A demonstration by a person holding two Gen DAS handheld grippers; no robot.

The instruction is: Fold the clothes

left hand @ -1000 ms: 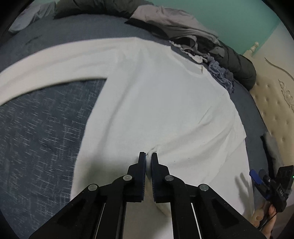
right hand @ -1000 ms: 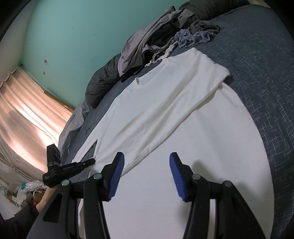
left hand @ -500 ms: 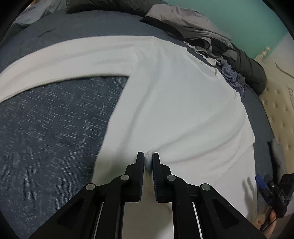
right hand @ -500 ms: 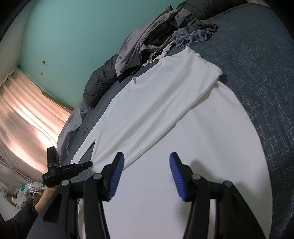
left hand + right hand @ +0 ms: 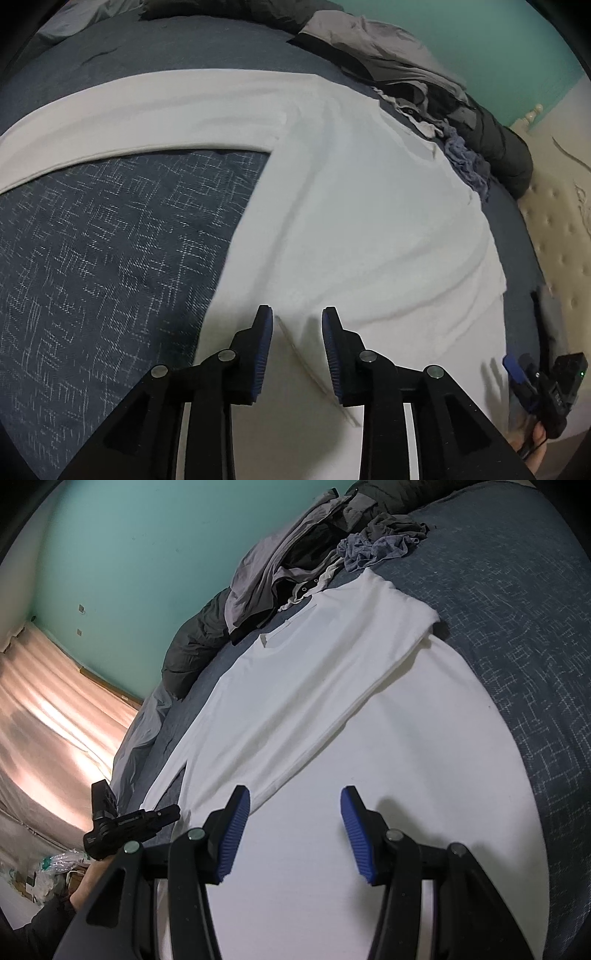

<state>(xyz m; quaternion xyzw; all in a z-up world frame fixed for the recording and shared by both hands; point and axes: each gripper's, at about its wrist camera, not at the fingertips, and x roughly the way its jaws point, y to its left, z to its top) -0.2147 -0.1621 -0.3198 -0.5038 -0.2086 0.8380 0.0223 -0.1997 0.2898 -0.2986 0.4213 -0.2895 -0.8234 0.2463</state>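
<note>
A big bed with a dark blue cross-hatch bedspread (image 5: 110, 258) has one white long-sleeved shirt (image 5: 369, 221) spread flat on it, one sleeve folded across the body, plus one messy heap of grey and black clothes (image 5: 295, 565) at the far edge by the teal wall (image 5: 147, 554). The left gripper (image 5: 297, 325) tilts steeply down over the shirt, its jaws opening with a folded fabric edge between them but not pinched. The right gripper (image 5: 295, 812) hovers about half-open over the shirt's lower body, holding nothing, angled down more gently.
</note>
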